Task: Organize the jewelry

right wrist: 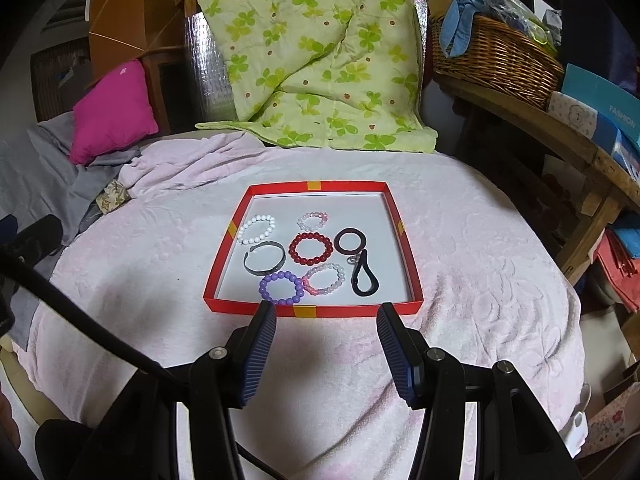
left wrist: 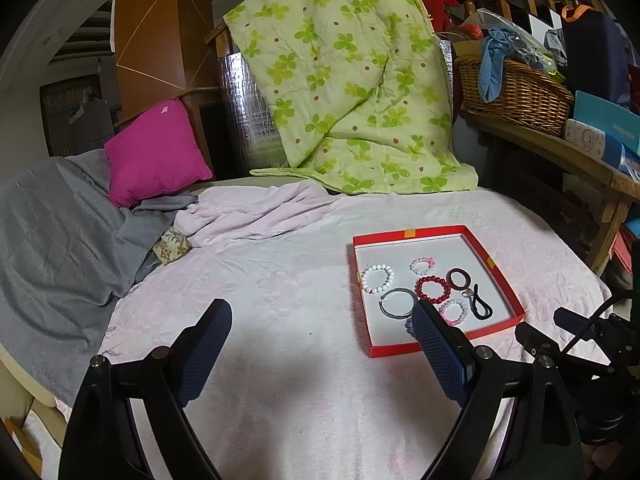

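A shallow red tray [right wrist: 256, 195] with a white floor lies on the pink blanket; it also shows in the left wrist view [left wrist: 408, 233]. In it lie several pieces: a white bead bracelet [right wrist: 257, 228], a red bead bracelet [right wrist: 311, 247], a purple bead bracelet [right wrist: 281, 287], a pale pink bracelet [right wrist: 325, 277], a small pink bracelet [right wrist: 313, 220], a grey bangle [right wrist: 264, 262], a dark ring [right wrist: 349, 241] and a black clip [right wrist: 363, 276]. My right gripper [right wrist: 326, 314] is open and empty just before the tray's near rim. My left gripper [left wrist: 322, 316] is open and empty, left of the tray.
The pink blanket [right wrist: 480, 280] covers a bed. A green floral quilt [right wrist: 316, 48] hangs behind it, a magenta cushion [right wrist: 114, 108] and grey cloth [left wrist: 60, 232] lie at the left. A wooden bench with a wicker basket [right wrist: 496, 60] and boxes stands at the right.
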